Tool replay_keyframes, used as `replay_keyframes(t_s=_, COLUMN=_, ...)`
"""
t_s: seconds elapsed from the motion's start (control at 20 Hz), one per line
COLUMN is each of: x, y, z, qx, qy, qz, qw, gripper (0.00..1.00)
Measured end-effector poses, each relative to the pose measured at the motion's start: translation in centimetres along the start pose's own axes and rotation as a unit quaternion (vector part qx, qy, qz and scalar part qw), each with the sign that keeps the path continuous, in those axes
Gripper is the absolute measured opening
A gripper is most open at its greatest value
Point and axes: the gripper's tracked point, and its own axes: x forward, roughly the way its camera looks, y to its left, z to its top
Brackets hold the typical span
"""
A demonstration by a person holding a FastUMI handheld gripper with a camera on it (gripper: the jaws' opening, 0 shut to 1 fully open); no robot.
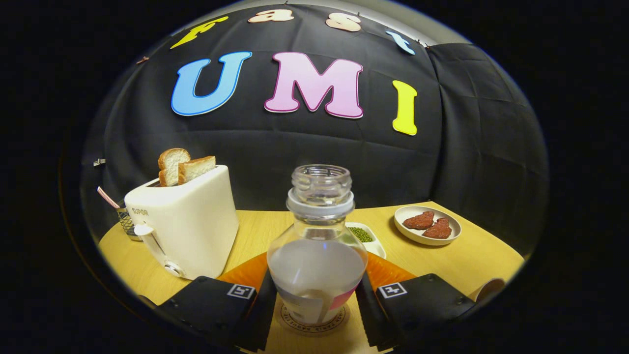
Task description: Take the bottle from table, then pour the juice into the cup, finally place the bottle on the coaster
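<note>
A clear, uncapped bottle [318,255] with pale liquid in its lower half stands upright between my fingers. My gripper [317,295] is shut on the bottle, with both pads against its sides low down. Its base is on or just above a round wooden coaster [314,327] with a printed ring; I cannot tell if it touches. The coaster lies on an orange mat [245,275] that shows on both sides of the bottle. The rim of a paper cup [487,289] peeks out beyond my right finger, at the table's near right edge.
A white toaster [189,223] with two bread slices stands close on the left, with a wire basket [127,221] behind it. A small dish of green beans [366,236] sits just behind the bottle. A plate with two red pieces [427,225] lies further right on the wooden table [471,255].
</note>
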Motion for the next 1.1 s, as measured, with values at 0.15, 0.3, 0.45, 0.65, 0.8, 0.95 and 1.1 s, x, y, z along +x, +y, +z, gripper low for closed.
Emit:
replay_keyframes(t_s=0.15, x=0.2, y=0.1, z=-0.1, qx=0.012, qy=-0.001, qz=0.006, qw=1.0, gripper=0.76)
replay_keyframes(t_s=0.3, x=0.3, y=-0.3, z=-0.9, qx=0.016, qy=0.012, qz=0.001, qw=1.0, gripper=0.78)
replay_keyframes(t_s=0.45, x=0.2, y=0.6, z=-1.9, qx=0.003, qy=0.027, qz=0.019, qw=0.999, gripper=0.88)
replay_keyframes(t_s=0.65, x=-2.4, y=0.3, z=-1.6, qx=-0.028, qy=0.039, qz=0.02, qw=0.999, gripper=0.97)
replay_keyframes(t_s=0.8, x=-5.4, y=-0.2, z=-1.2, qx=-0.036, qy=0.057, qz=0.022, qw=0.997, gripper=0.98)
replay_keyframes(t_s=0.95, x=-8.9, y=-0.6, z=0.8, qx=-0.042, qy=0.051, qz=0.027, qw=0.997, gripper=0.98)
replay_keyframes(t_s=1.1, x=-13.2, y=-0.9, z=3.8, qx=-0.038, qy=0.034, qz=0.039, qw=0.998, gripper=0.97)
